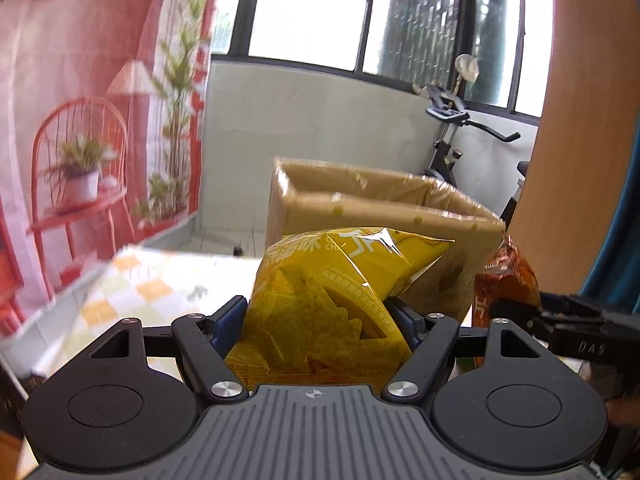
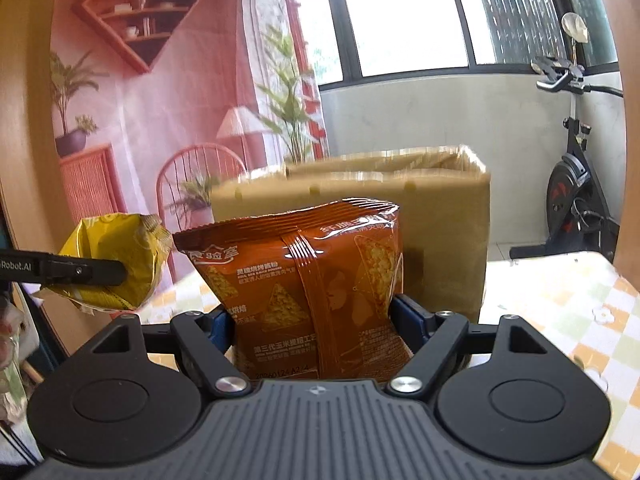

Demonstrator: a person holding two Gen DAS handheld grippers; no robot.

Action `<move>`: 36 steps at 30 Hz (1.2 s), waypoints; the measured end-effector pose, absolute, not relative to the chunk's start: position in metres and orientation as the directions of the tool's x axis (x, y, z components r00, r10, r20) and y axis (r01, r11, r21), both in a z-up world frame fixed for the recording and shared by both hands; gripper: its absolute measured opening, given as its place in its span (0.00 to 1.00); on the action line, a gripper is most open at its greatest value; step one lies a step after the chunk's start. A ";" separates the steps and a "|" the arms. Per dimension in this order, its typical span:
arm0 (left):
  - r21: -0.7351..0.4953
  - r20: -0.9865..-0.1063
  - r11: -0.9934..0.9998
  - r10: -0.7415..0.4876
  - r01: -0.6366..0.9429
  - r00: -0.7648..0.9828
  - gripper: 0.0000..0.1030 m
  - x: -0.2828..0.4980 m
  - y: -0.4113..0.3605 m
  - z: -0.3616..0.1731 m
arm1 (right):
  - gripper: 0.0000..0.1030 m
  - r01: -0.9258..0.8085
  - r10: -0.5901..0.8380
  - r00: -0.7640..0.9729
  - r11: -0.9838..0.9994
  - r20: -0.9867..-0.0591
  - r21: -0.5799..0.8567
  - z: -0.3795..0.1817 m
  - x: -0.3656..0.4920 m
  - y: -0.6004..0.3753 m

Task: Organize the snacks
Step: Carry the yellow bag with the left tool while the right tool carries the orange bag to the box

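Before the cardboard box (image 1: 384, 204), left claw (image 1: 320, 312) clamps yellow bag (image 1: 332, 292), right claw (image 2: 316, 316) orange bag (image 2: 304, 276).

We see a pink printed backdrop (image 2: 160, 92) w/ a shelf, lamp, chair & plants on it, hung left of a plain grey-white wall (image 1: 304, 120). Above that wall, dark-framed windows (image 2: 404, 16), v. bright daylight coming thru. An exercise bike (image 2: 572, 184) stands at the right by the wall. Table (image 2: 568, 304) has a yellow, green & white check cloth; pale tiled floor (image 1: 216, 240) past its far edge.
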State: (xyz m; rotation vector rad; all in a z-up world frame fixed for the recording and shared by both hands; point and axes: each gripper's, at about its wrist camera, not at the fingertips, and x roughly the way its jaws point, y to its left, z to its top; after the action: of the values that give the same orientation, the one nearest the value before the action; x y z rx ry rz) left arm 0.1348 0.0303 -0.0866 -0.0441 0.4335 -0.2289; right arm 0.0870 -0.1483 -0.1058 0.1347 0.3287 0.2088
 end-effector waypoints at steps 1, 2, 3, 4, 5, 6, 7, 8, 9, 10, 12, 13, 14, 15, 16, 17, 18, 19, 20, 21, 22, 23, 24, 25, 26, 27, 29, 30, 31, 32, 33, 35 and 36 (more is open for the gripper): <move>-0.076 -0.404 0.974 -0.225 0.212 0.887 0.75 0.137 0.028 -0.083 | 0.78 -0.182 0.226 0.928 0.969 -0.296 0.167 -0.101 0.089 -0.150; -0.069 -0.398 0.974 -0.224 0.215 0.890 0.75 0.139 0.027 -0.079 | 0.78 -0.184 0.227 0.930 0.968 -0.287 0.170 -0.095 0.091 -0.151; -0.070 -0.392 0.973 -0.230 0.221 0.891 0.75 0.141 0.026 -0.075 | 0.78 -0.185 0.228 0.932 0.968 -0.280 0.171 -0.090 0.094 -0.152; -0.077 -0.389 0.971 -0.239 0.228 0.890 0.75 0.145 0.026 -0.071 | 0.78 -0.188 0.230 0.935 0.967 -0.272 0.172 -0.084 0.097 -0.154; -0.083 -0.387 0.968 -0.250 0.236 0.888 0.75 0.149 0.025 -0.067 | 0.78 -0.193 0.233 0.937 0.966 -0.261 0.173 -0.078 0.100 -0.155; -0.084 -0.383 0.966 -0.259 0.246 0.887 0.75 0.153 0.023 -0.063 | 0.78 -0.199 0.238 0.939 0.964 -0.249 0.174 -0.071 0.103 -0.156; -0.075 -0.377 0.965 -0.262 0.252 0.889 0.75 0.156 0.021 -0.059 | 0.78 -0.205 0.244 0.940 0.963 -0.239 0.177 -0.064 0.107 -0.158; -0.062 -0.371 0.965 -0.260 0.256 0.891 0.75 0.158 0.018 -0.055 | 0.78 -0.210 0.249 0.941 0.961 -0.230 0.181 -0.057 0.110 -0.159; -0.049 -0.366 0.964 -0.261 0.262 0.893 0.75 0.161 0.015 -0.051 | 0.78 -0.216 0.256 0.940 0.958 -0.225 0.186 -0.050 0.115 -0.161; -0.045 -0.360 0.962 -0.266 0.269 0.894 0.75 0.164 0.014 -0.048 | 0.78 -0.224 0.263 0.940 0.956 -0.218 0.189 -0.042 0.119 -0.164; -0.056 -0.346 0.957 -0.286 0.285 0.893 0.75 0.170 0.011 -0.040 | 0.78 -0.235 0.271 0.941 0.954 -0.200 0.187 -0.026 0.127 -0.168; -0.069 -0.340 0.954 -0.297 0.291 0.892 0.75 0.174 0.010 -0.037 | 0.78 -0.237 0.272 0.943 0.953 -0.193 0.188 -0.020 0.131 -0.171; -0.081 -0.335 0.952 -0.306 0.297 0.891 0.75 0.178 0.010 -0.034 | 0.78 -0.238 0.273 0.944 0.952 -0.185 0.189 -0.014 0.135 -0.175; -0.089 -0.331 0.950 -0.311 0.299 0.891 0.75 0.184 0.008 -0.031 | 0.78 -0.238 0.272 0.946 0.952 -0.177 0.191 -0.008 0.139 -0.178; -0.090 -0.326 0.951 -0.310 0.297 0.893 0.75 0.190 0.006 -0.028 | 0.78 -0.236 0.269 0.948 0.953 -0.171 0.190 -0.003 0.144 -0.181; -0.087 -0.322 0.951 -0.307 0.295 0.896 0.75 0.196 0.003 -0.026 | 0.78 -0.231 0.262 0.951 0.955 -0.166 0.188 0.001 0.149 -0.183; -0.086 -0.322 0.952 -0.306 0.294 0.896 0.75 0.204 0.000 -0.023 | 0.78 -0.225 0.256 0.953 0.957 -0.161 0.184 0.005 0.153 -0.185; -0.098 -0.325 0.951 -0.308 0.292 0.894 0.75 0.211 -0.002 -0.021 | 0.78 -0.220 0.249 0.956 0.959 -0.156 0.179 0.008 0.159 -0.186; -0.122 -0.328 0.948 -0.317 0.292 0.890 0.75 0.218 -0.002 -0.018 | 0.78 -0.215 0.243 0.958 0.961 -0.152 0.176 0.011 0.165 -0.187; -0.152 -0.327 0.943 -0.332 0.297 0.885 0.75 0.226 -0.003 -0.015 | 0.78 -0.213 0.240 0.959 0.961 -0.149 0.177 0.014 0.170 -0.189; -0.175 -0.327 0.936 -0.347 0.304 0.879 0.75 0.236 -0.002 -0.012 | 0.78 -0.215 0.242 0.959 0.960 -0.149 0.180 0.016 0.176 -0.190; -0.189 -0.327 0.934 -0.350 0.302 0.878 0.75 0.244 -0.003 -0.011 | 0.78 -0.217 0.245 0.958 0.959 -0.150 0.181 0.018 0.181 -0.191; -0.192 -0.327 0.935 -0.347 0.298 0.879 0.75 0.251 -0.004 -0.010 | 0.78 -0.216 0.244 0.958 0.960 -0.154 0.180 0.020 0.188 -0.192; -0.192 -0.332 0.936 -0.346 0.296 0.878 0.75 0.259 -0.006 -0.011 | 0.78 -0.212 0.240 0.958 0.961 -0.158 0.176 0.021 0.194 -0.193; -0.192 -0.339 0.938 -0.340 0.290 0.877 0.75 0.267 -0.008 -0.012 | 0.78 -0.207 0.234 0.959 0.964 -0.161 0.168 0.022 0.201 -0.194; -0.196 -0.346 0.938 -0.338 0.284 0.875 0.75 0.275 -0.010 -0.013 | 0.78 -0.200 0.225 0.960 0.967 -0.165 0.159 0.023 0.208 -0.194; -0.188 -0.365 0.939 -0.340 0.290 0.867 0.75 0.289 -0.014 -0.015 | 0.78 -0.189 0.214 0.961 0.971 -0.176 0.150 0.022 0.223 -0.193; -0.174 -0.380 0.939 -0.341 0.295 0.860 0.75 0.296 -0.018 -0.017 | 0.78 -0.187 0.213 0.960 0.971 -0.183 0.152 0.021 0.230 -0.193; -0.156 -0.395 0.940 -0.340 0.302 0.854 0.75 0.302 -0.022 -0.020 | 0.78 -0.185 0.214 0.958 0.970 -0.192 0.155 0.020 0.238 -0.193; -0.138 -0.406 0.942 -0.335 0.305 0.850 0.75 0.309 -0.024 -0.021 | 0.78 -0.182 0.211 0.956 0.971 -0.202 0.152 0.018 0.245 -0.193; -0.121 -0.415 0.945 -0.327 0.305 0.849 0.75 0.314 -0.027 -0.023 | 0.78 -0.173 0.201 0.956 0.974 -0.212 0.144 0.015 0.251 -0.191; -0.100 -0.433 0.945 -0.324 0.312 0.841 0.75 0.323 -0.032 -0.029 | 0.78 -0.151 0.172 0.957 0.983 -0.232 0.107 0.009 0.262 -0.186; -0.097 -0.443 0.945 -0.322 0.312 0.837 0.75 0.328 -0.032 -0.031 | 0.78 -0.150 0.169 0.956 0.984 -0.238 0.097 0.006 0.267 -0.183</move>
State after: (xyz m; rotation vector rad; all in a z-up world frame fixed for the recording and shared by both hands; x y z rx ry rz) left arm 0.3280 -0.0322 -0.0312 -0.0214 0.4727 -0.3351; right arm 0.2666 -0.1832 0.0058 0.0780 0.2478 0.1623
